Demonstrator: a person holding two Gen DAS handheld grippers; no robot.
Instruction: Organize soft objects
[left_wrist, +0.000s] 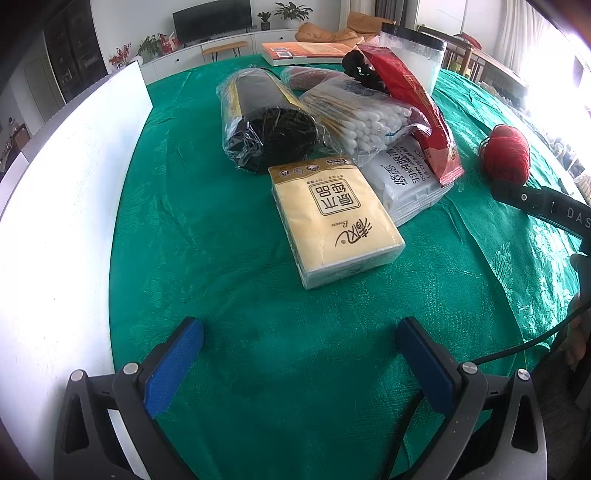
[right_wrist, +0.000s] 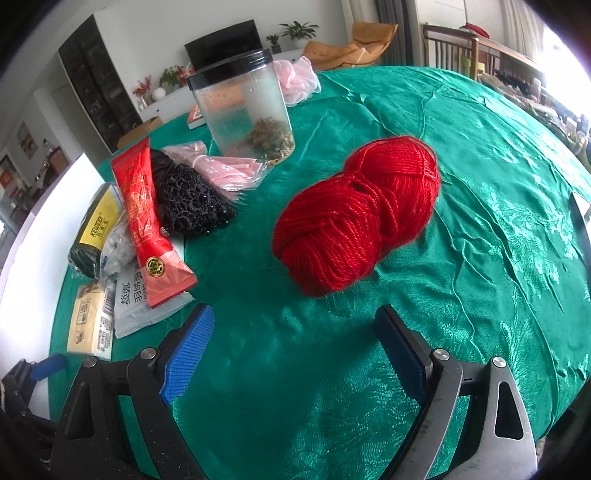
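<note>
Surface: green patterned tablecloth (right_wrist: 480, 192) over a table, creased in places; a living room with a dark screen and potted plants lies behind.
Right gripper (right_wrist: 295, 325): jaws spread wide, nothing between them; blue ribbed pads (right_wrist: 188, 354) hover just above the cloth.
Red yarn skein (right_wrist: 358, 218): directly ahead of the right gripper, near its fingertips but not touching; lies alone on the cloth. Bright red, thick strands wound lengthwise, with a few turns across the waist making two soft lobes. From the left wrist view it appears at the far right (left_wrist: 508, 153).
Left gripper (left_wrist: 299, 328): jaws wide apart and empty, blue pads (left_wrist: 173, 365) above bare cloth.
Tissue pack (left_wrist: 332, 218): cream-yellow, rectangular, flat on the cloth ahead of the left gripper, at the near end of the pile.
White soft pack (left_wrist: 406, 181): printed with dark characters, just beside the tissue pack, partly under the other goods.
Red sachet (left_wrist: 421, 110): long, glossy, resting diagonally across the pile.
Cotton swab bag (left_wrist: 362, 118): clear bag, white tips visible, under the sachet.
Black roll (left_wrist: 266, 122): cylinder in crinkled clear wrap with a yellow label, left of the swabs.
Black lace item (right_wrist: 188, 199): crumpled, against the sachet.
Clear jar (right_wrist: 243, 107): black lid, upright, dried matter at the bottom.
White board (left_wrist: 55, 221): along the table's left edge.
</note>
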